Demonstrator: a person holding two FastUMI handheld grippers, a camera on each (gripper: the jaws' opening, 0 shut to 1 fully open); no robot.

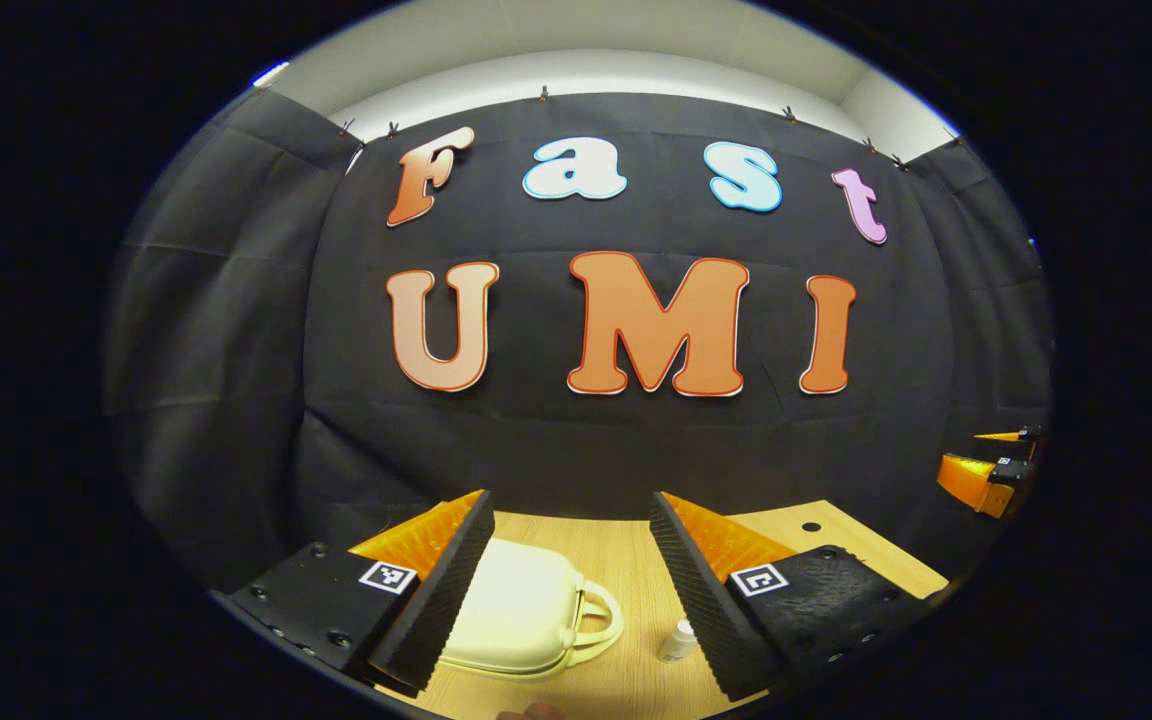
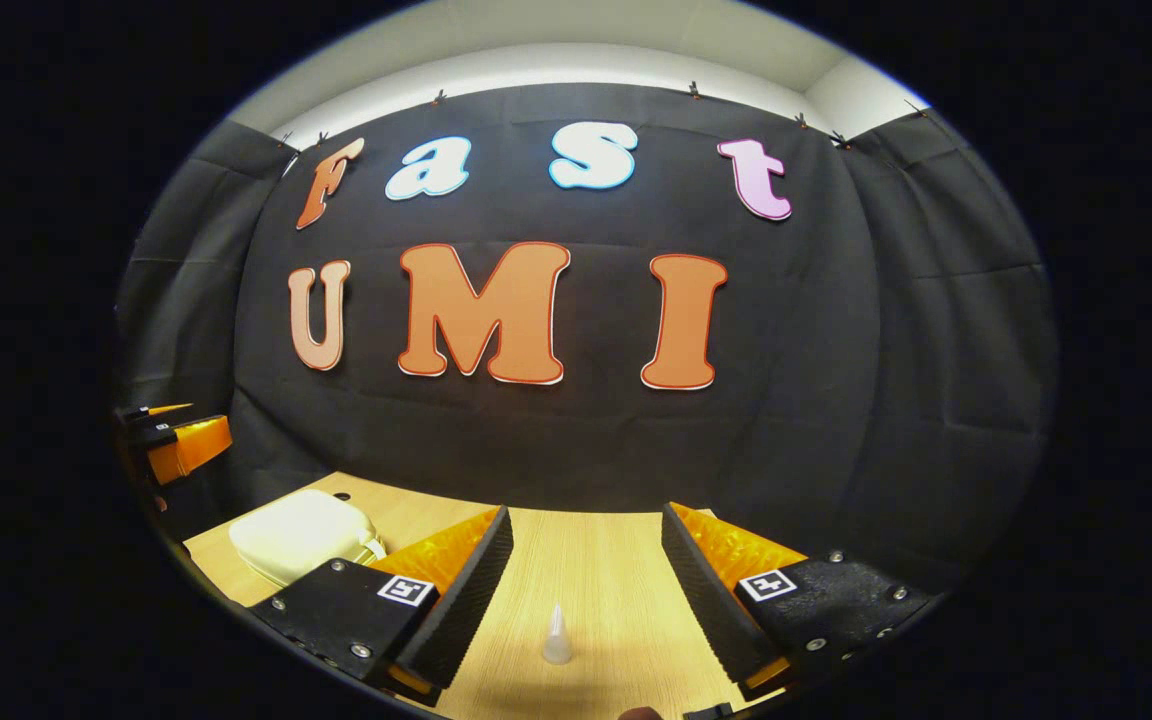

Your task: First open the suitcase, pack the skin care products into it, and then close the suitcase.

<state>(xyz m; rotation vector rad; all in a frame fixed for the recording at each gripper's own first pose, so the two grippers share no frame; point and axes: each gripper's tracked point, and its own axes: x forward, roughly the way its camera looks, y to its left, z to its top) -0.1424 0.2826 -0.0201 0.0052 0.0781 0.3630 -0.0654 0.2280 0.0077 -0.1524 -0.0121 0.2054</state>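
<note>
A small cream suitcase (image 1: 526, 610) with a handle lies closed on the wooden table, below and between my left gripper's (image 1: 571, 585) open fingers. A small white bottle (image 1: 678, 640) stands to its right, by the right finger. In the right gripper view the suitcase (image 2: 301, 535) lies at the left, and a pale cone-tipped bottle (image 2: 556, 635) stands on the table between my open right gripper's (image 2: 586, 595) fingers. Both grippers hang above the table holding nothing. The right gripper (image 1: 991, 470) appears at the right edge of the left gripper view; the left gripper (image 2: 176, 440) appears at the left edge of the right gripper view.
The light wooden table (image 2: 596, 570) runs back to the black cloth wall. A small dark hole (image 1: 811, 526) marks the tabletop at the far right.
</note>
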